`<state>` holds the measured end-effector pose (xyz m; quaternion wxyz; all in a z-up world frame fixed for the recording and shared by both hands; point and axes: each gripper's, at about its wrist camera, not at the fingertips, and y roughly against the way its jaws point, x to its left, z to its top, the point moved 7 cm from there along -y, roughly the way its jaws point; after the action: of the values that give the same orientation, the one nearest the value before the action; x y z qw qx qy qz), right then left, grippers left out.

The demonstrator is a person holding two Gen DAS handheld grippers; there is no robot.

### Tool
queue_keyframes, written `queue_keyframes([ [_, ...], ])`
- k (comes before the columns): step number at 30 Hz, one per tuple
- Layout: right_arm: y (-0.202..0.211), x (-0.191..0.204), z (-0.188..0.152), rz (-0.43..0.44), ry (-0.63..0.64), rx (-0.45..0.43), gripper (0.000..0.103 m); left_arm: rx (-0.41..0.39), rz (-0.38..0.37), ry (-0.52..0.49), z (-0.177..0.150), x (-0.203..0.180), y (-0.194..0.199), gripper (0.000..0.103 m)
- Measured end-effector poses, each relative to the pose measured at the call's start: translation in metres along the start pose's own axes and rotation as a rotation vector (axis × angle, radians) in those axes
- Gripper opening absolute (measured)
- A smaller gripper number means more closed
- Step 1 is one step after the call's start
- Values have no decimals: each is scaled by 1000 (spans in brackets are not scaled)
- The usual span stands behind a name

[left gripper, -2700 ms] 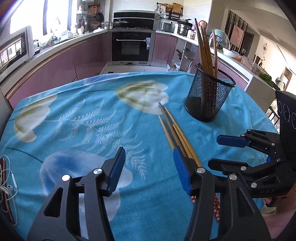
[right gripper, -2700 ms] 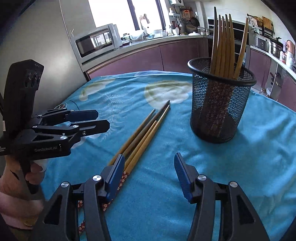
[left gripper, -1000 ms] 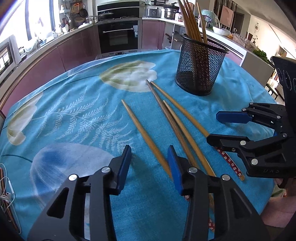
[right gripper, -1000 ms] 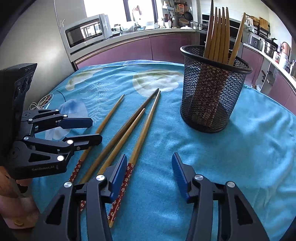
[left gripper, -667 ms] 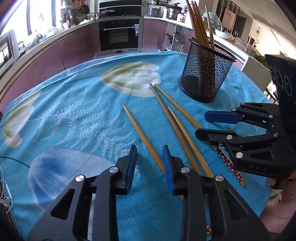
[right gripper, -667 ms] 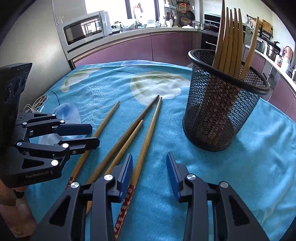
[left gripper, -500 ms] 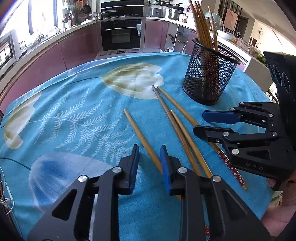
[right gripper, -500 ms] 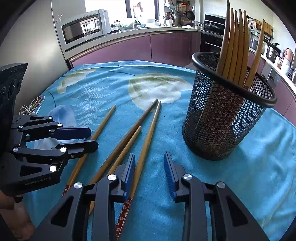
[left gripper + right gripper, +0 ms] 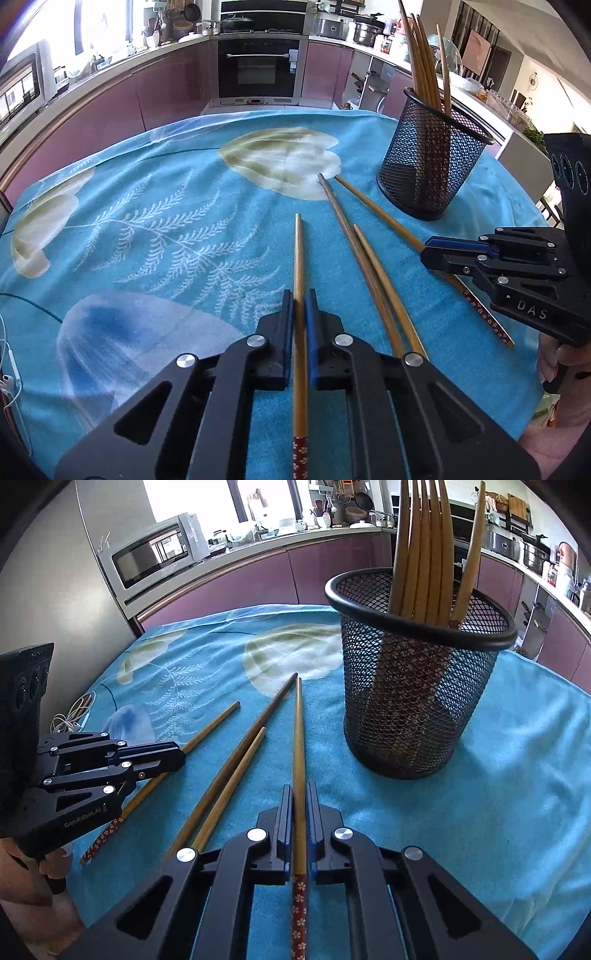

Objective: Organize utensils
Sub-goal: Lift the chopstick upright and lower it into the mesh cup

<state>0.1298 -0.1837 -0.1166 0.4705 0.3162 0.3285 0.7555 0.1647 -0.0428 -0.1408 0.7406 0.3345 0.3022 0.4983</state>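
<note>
Two chopsticks pinched, one per gripper, on the blue tablecloth (image 9: 155,206).

Left gripper (image 9: 300,306) clamps the leftmost chopstick (image 9: 298,266); right gripper (image 9: 300,801) clamps the chopstick nearest the mesh holder (image 9: 413,701). Two loose chopsticks (image 9: 236,775) lie between. My advice: lift each level, tip it upright over the rim, patterned end down like those inside, and release only once it is well in.

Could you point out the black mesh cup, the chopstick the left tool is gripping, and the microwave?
black mesh cup (image 9: 413,701): right wrist view, on its mesh side wall.
chopstick in the left gripper (image 9: 298,254): left wrist view, on the bare shaft ahead of the fingers.
microwave (image 9: 147,563): right wrist view, on its glass door.
</note>
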Motion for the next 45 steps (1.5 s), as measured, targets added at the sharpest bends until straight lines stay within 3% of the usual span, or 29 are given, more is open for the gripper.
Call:
queue_keyframes([
  [7, 18, 3, 2, 58, -12, -44, 6, -16, -19, 3, 0, -1, 11, 7],
  [16, 54, 3, 8, 102, -19, -137, 6, -80, -105, -10, 13, -14, 45, 7],
  [26, 90, -13, 19, 122, -66, -235, 6, -167, -190, -23, 31, -25, 85, 7],
  [45, 140, -33, 57, 108, -64, -389, 6, -318, -272, 7, 76, -28, 136, 7],
])
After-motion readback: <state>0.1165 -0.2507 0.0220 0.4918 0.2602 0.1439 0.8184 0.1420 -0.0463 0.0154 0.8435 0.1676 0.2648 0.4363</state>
